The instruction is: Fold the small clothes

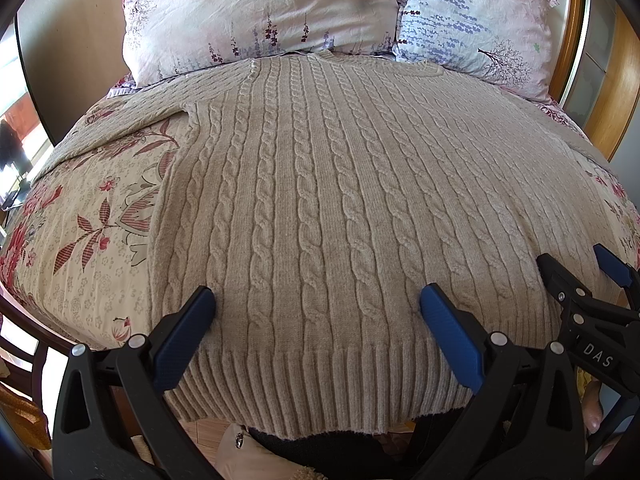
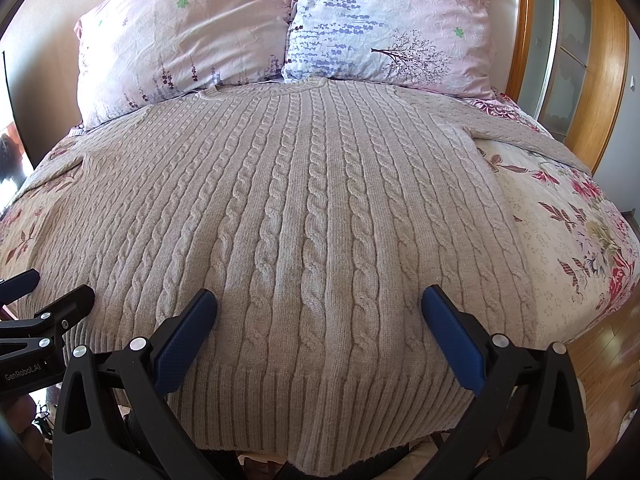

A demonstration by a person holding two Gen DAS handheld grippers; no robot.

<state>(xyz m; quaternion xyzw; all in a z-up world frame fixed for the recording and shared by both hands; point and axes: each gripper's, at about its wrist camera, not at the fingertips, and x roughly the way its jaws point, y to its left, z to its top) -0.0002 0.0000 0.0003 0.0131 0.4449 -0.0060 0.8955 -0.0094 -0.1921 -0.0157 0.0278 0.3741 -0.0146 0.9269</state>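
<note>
A beige cable-knit sweater (image 1: pixel 320 200) lies spread flat on the bed, collar towards the pillows, ribbed hem hanging over the near edge; it also fills the right wrist view (image 2: pixel 312 208). Its sleeves stretch out to the left (image 1: pixel 132 116) and right (image 2: pixel 520 128). My left gripper (image 1: pixel 316 304) is open and empty, its blue fingertips (image 1: pixel 200 304) just above the sweater near the hem. My right gripper (image 2: pixel 320 304) is open and empty too, over the hem further right. The right gripper also shows in the left wrist view (image 1: pixel 580 276).
The bed has a floral cover (image 1: pixel 80 220) (image 2: pixel 568 220). Two pale floral pillows (image 1: pixel 260 12) (image 2: pixel 384 20) lean at the head. A wooden headboard (image 2: pixel 608 80) curves at the right. Wooden floor (image 2: pixel 600 344) shows beside the bed at lower right.
</note>
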